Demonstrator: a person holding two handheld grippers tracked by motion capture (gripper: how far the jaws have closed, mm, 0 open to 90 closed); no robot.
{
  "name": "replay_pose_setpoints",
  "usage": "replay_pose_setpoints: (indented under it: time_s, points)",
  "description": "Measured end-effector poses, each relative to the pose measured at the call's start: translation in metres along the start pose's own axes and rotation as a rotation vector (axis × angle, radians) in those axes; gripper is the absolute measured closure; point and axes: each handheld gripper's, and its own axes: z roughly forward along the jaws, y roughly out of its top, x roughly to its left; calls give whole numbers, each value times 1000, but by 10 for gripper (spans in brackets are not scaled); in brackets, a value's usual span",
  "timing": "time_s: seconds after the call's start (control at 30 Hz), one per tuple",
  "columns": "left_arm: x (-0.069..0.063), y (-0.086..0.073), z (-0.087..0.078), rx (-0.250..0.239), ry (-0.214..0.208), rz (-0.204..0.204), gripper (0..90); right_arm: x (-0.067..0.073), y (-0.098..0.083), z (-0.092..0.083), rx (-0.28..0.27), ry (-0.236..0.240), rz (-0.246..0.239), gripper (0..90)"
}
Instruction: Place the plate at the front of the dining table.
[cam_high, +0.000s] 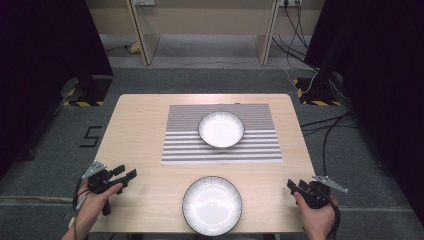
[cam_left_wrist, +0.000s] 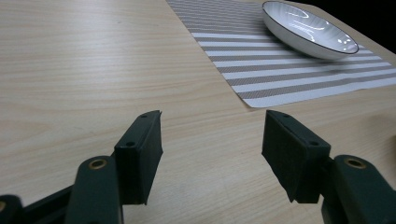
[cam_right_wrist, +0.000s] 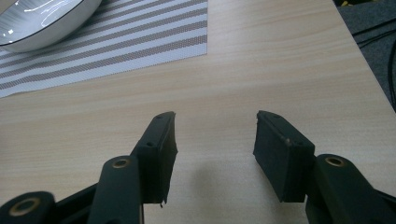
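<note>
Two hand-held grippers wait at the near corners of a pale wooden table (cam_high: 140, 125), each with its jaws spread wide and nothing between them. The left gripper (cam_high: 126, 174) sits low over the near left corner, its hand (cam_high: 95, 200) wrapped round the grip from below and the forearm coming in at a slant. The right gripper (cam_high: 295, 186) mirrors it at the near right corner, jaws pointing inward and forward, with the right hand (cam_high: 317, 215) beneath it.

Between the two tools, at the near edge, lies a large white plate (cam_high: 212, 205) with a dark rim and fine ribbing; it is to the right of the left gripper and to the left of the right one, apart from both. Farther ahead, a smaller bowl (cam_high: 221, 129) of the same pattern rests on a striped placemat (cam_high: 190, 150). In the left gripper view the bowl (cam_left_wrist: 308, 30) sits ahead and to the right of the open jaws; in the right gripper view it appears ahead and to the left (cam_right_wrist: 44, 23).

The work appears not yet begun. The near plate looks like the likeliest first target. A clean pick would probably mean coming in low at its rim, with one jaw above and one below the lip, and closing gently, since glazed ware may slip or tip.
</note>
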Motion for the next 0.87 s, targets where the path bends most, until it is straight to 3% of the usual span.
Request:
replay_pose_setpoints:
  time_s: [0.2,0.47,0.87]
  points:
    - [5,-5,0,4,21,-5,376,-5,-5,-4,-17,-7,17,482]
    - [4,-7,0,-49,18,-22,377,-6,-7,-5,-49,-4,29,480]
    - [3,-10,-4,-102,24,-3,378,-5,-9,-3,-69,-2,17,475]
